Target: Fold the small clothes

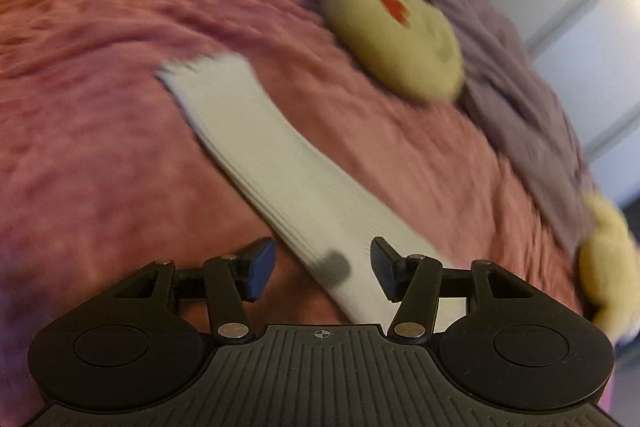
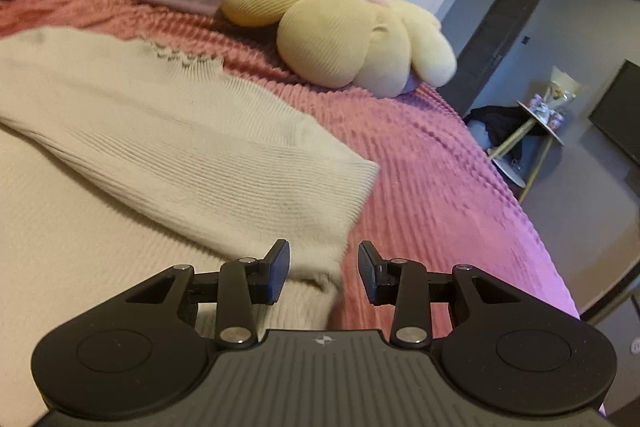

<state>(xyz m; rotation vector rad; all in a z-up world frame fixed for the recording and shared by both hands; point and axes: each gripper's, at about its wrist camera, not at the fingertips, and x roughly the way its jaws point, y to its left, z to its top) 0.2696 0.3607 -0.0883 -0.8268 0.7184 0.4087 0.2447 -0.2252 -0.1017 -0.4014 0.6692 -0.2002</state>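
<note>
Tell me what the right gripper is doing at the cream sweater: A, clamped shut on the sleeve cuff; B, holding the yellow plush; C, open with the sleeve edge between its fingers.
C: the right gripper is open, its fingers apart, with the edge of the cream sweater lying between them on the pink bedspread.

The whole left wrist view is smeared by motion blur, so the weave of the white sleeve (image 1: 256,147) and the face on the round yellow cushion (image 1: 394,27) read only roughly. The sleeve's near end runs under the left tool (image 1: 323,273) body and is lost there. A second yellow plush (image 1: 608,263) is cut by the right edge. In the right wrist view the cream sweater (image 2: 120,155) is cut off by the left edge, and the items on the small side table (image 2: 546,115) are too small to tell.
</note>
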